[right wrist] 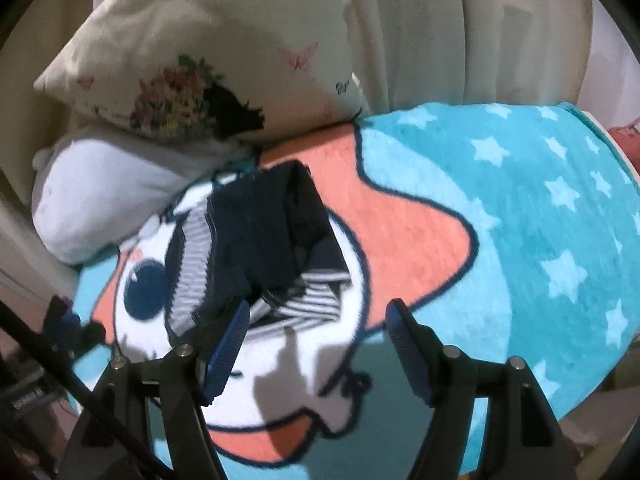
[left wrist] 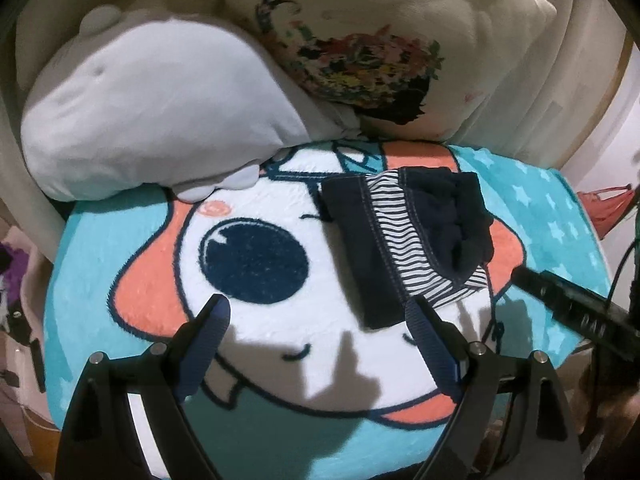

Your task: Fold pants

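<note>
Pants (left wrist: 404, 240) look folded on the blanket (left wrist: 540, 208); both hand-held grippers, left (left wrist: 318, 320) and right (right wrist: 318, 320), wide open, empty. Just flatten that bunched top gently.

The left tool (left wrist: 318, 312) is spread wide, its two black fingers tipped with ribbed blue pads (left wrist: 218, 320), nothing between them. It points forward and slightly downward, held in the air. The right tool (right wrist: 318, 316) is likewise spread wide, its blue ribbed pads (right wrist: 236, 328) bare of any load, and it angles downward too. In the left wrist view, a black part of the right tool's body (left wrist: 576, 304) reaches in from the right side.
</note>
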### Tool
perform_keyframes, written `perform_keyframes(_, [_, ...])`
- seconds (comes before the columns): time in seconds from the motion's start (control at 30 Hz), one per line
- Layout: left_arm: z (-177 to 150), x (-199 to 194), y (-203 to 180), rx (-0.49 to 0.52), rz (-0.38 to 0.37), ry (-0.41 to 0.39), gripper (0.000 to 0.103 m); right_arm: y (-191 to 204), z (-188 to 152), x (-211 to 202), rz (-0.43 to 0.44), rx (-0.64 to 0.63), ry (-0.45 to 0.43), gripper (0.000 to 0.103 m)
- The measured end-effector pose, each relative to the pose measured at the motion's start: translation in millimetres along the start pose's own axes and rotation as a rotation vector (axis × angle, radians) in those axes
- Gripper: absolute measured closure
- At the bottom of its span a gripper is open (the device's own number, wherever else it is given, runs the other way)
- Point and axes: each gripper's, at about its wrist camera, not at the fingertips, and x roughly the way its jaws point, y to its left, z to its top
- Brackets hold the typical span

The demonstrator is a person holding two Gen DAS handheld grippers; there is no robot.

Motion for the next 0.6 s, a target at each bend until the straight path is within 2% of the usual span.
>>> perform_keyframes(0.1, [-0.7,3.3,-17.9,-0.006,0.046,0.015,0.014,-4.3,-4.9,4.5,0.004,-0.043,0.029,0.027])
perform_keyframes(0.27, [-6.4,4.4,-46.7,-0.026,0.111,0.026,0.014,-13.8,-9.1,14.7,0.062,-0.109,0.091,0.027])
perform_keyframes(0.4, [-13.3,4.3,-65.4,-0.062,0.145,0.034,0.014,-25.7,-5.2,15.5,0.099,-0.17,0.104,0.027])
perform_keyframes(0.6, [-34.0,11.2,-82.5,-0.131,0.185,0.082,0.014,-48.8,-4.2,26.1,0.124,-0.188,0.147,0.025])
